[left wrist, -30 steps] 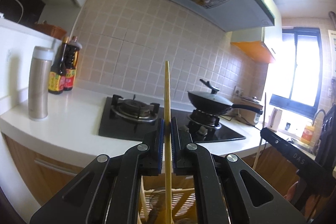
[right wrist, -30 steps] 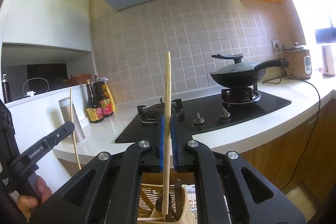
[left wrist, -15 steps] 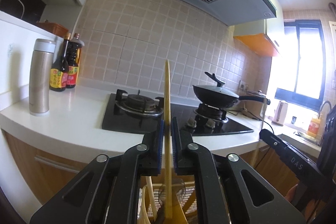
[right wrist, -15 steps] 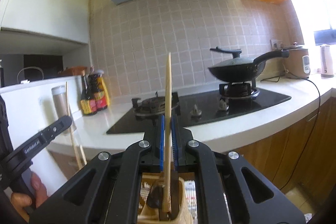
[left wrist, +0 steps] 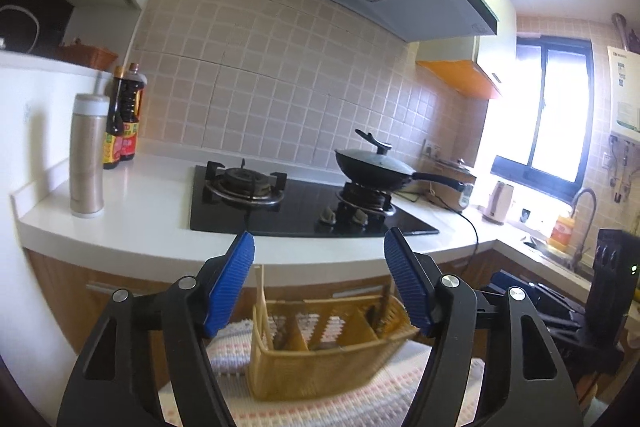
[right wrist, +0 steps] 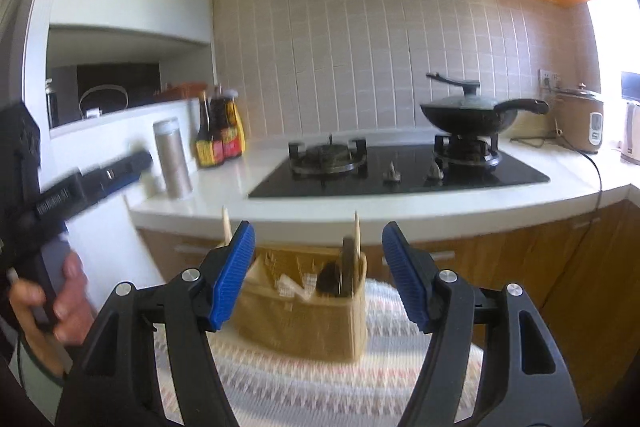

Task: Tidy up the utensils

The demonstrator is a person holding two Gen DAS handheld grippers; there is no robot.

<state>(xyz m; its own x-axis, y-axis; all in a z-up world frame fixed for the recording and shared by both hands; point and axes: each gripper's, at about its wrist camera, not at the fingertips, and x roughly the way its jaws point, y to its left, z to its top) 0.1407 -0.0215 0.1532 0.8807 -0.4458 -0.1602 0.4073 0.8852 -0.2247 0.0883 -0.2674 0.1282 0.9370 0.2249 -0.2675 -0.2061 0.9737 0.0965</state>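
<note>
**Both tongs spread above the utensil basket**

I see the wicker utensil basket [left wrist: 320, 359] on a woven mat [left wrist: 360, 403], one chopstick [left wrist: 261, 291] upright at its left end, another [right wrist: 356, 227] beside dark utensils [right wrist: 340, 275]. My left gripper [left wrist: 319, 283] and right gripper [right wrist: 318, 273] gape apart, holding nothing. Behind: the white countertop [left wrist: 140, 223].

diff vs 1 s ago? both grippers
Both let go: the left hand-held gripper and right hand-held gripper each clamped an upright chopstick a second ago; now both are open and empty. Chopsticks now stand in the wicker basket. Wok and bottles unchanged.
</note>
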